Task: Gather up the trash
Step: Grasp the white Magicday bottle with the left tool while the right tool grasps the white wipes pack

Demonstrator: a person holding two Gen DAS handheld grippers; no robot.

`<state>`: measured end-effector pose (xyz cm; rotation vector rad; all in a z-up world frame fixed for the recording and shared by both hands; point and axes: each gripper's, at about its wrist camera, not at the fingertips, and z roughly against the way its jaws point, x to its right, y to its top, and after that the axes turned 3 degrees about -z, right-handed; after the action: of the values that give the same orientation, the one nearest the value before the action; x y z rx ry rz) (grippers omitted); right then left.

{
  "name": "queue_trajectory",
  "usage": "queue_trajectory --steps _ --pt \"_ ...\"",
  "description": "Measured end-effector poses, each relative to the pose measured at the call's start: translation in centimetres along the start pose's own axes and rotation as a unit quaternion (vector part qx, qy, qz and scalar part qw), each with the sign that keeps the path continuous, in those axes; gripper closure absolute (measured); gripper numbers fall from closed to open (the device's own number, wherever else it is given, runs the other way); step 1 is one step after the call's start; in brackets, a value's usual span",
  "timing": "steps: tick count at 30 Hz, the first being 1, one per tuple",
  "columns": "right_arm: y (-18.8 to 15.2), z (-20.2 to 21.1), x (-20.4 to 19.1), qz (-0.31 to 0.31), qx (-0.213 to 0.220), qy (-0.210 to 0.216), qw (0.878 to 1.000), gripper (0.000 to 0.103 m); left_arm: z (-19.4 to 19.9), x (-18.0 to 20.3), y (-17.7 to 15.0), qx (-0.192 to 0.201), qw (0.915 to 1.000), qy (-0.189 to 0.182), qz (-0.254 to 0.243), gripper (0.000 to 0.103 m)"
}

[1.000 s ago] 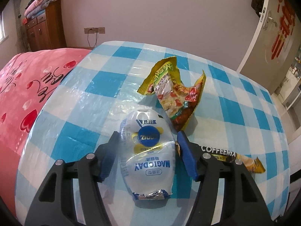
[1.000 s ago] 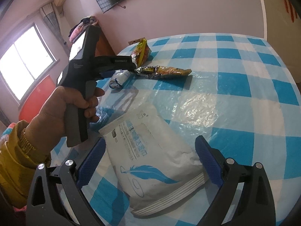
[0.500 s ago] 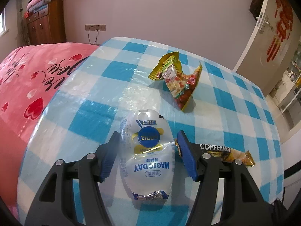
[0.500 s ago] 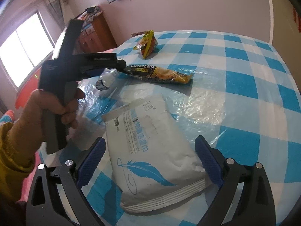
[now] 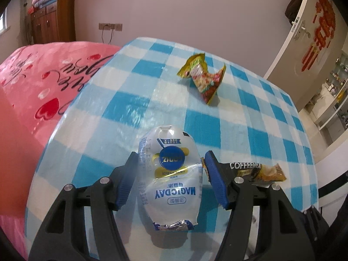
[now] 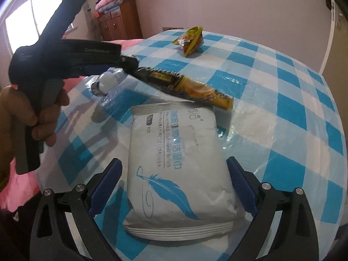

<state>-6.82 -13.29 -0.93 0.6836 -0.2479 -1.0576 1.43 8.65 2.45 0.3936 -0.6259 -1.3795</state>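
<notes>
The left gripper (image 5: 170,169) is squeezing a white MAGICDAY pouch (image 5: 170,180) between its two blue pads, one on each side. The pouch is lifted off the table, and its long side runs straight out along the fingers, with the crimped foil end near the camera.

The right gripper (image 6: 175,179) has its jaws wide apart, and neither pad touches anything. A flat pack of wet wipes (image 6: 178,171) lies on the table right between them. Its long side also points away from the fingers, so the pads would close on its two long edges (the pack looks soft, so it may crumple). This hand is the nearer one to the wipes.

Just past the far end of the wipes lies a long coffee mix sachet (image 6: 189,87), set slantwise and touching the pack's far corner. I think it could get dragged along. Farther off, near the far edge of the blue checked tablecloth (image 6: 282,100), sits a crumpled yellow snack wrapper (image 6: 191,41), well apart from both grippers. A pink blanket (image 5: 32,82) lies to the left of the table.
</notes>
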Motion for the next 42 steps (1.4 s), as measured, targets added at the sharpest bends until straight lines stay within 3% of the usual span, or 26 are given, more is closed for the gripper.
queue_trajectory --steps 6,15,29,32,37,42 --pt "0.0 -0.1 0.1 -0.001 0.0 0.001 1.0 0.008 0.2 -0.8 -1.8 -0.026 0.9996 -0.003 -0.007 0.038" --pt "0.0 -0.1 -0.2 0.006 -0.003 -0.004 1.0 0.007 0.8 -0.4 -3.9 -0.032 0.9981 0.008 -0.052 0.021" --pt "0.1 -0.3 -0.4 0.01 -0.005 -0.01 1.0 0.005 1.2 -0.4 -4.8 -0.014 0.9962 -0.001 -0.086 0.02" --pt "0.2 -0.4 -0.4 0.009 -0.005 -0.012 1.0 0.006 1.3 -0.5 -5.0 -0.006 0.996 -0.001 -0.089 0.023" --pt "0.3 -0.7 -0.8 0.021 -0.011 -0.035 0.999 0.007 1.4 -0.5 -5.3 0.007 0.9951 0.027 -0.095 0.043" --pt "0.2 -0.7 -0.9 0.025 -0.007 -0.058 0.998 0.017 1.7 -0.9 -5.5 0.014 0.9949 0.021 -0.098 0.043"
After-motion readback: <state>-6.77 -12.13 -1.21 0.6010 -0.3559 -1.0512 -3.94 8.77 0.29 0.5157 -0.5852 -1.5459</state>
